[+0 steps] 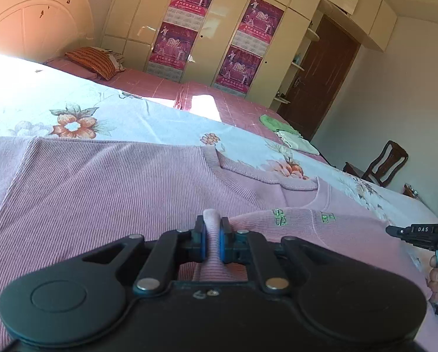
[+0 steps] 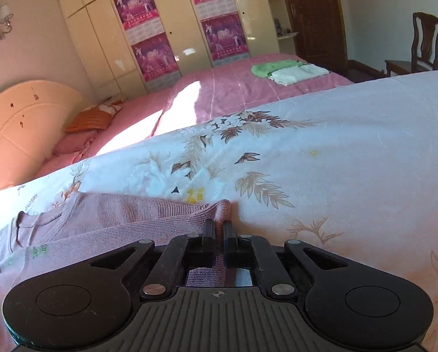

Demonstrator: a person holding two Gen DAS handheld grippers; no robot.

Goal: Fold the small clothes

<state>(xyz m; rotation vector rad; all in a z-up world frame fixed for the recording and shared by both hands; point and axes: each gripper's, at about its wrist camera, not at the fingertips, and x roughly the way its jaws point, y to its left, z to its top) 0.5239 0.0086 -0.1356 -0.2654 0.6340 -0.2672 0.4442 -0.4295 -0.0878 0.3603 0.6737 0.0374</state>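
Left wrist view shows the left tool (image 1: 212,234) clenched on a raised fold of a pink ribbed sweater (image 1: 101,182), the cloth pinched between its blue pads and bulging up above them. That sweater lies spread flat on a floral sheet (image 1: 107,117) covering the near part of the bed, with its neckline to the right of the tool and small green lettering stitched just below the collar. At the right edge of the same view, the right tool (image 1: 395,231) pokes in, with the person's hand (image 1: 437,278) wrapped around its handle.

Right wrist view shows the right tool (image 2: 218,228) clenched on the sweater (image 2: 116,217) too, gripping a ribbed edge that stands up between its closed pads; the rest of the garment stretches away to the left across the sheet (image 2: 321,161).

Farther back, on the pink bedspread (image 2: 233,91), sit a green folded cloth (image 2: 265,69) and a white folded cloth (image 2: 298,74), touching each other. An orange striped pillow (image 1: 92,60) rests near the headboard (image 2: 19,123).
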